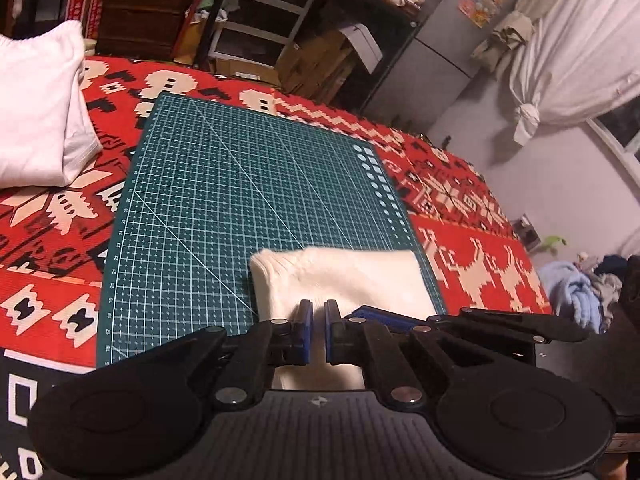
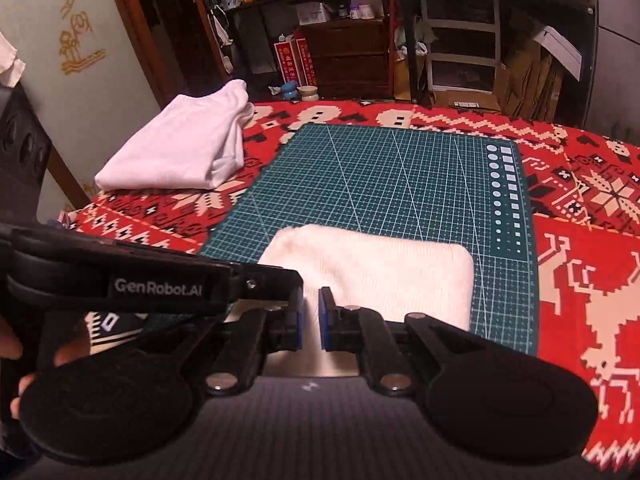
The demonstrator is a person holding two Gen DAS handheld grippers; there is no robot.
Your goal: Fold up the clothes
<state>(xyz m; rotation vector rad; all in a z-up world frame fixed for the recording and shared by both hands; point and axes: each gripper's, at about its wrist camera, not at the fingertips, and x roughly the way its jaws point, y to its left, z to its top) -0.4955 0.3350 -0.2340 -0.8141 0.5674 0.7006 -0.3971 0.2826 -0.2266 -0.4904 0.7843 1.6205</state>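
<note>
A folded cream garment (image 2: 372, 268) lies at the near edge of the green cutting mat (image 2: 384, 172). Left claw (image 1: 318, 330) and right claw (image 2: 311, 318), both nearly closed and apparently empty, hover over it; squaring its edges would tidy the fold.

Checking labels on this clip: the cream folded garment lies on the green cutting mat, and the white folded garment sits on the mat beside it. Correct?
Not quite. The cream folded garment does lie on the green cutting mat, but the white folded garment sits off the mat, on the red patterned cloth to its left. The right wrist view shows this.
</note>
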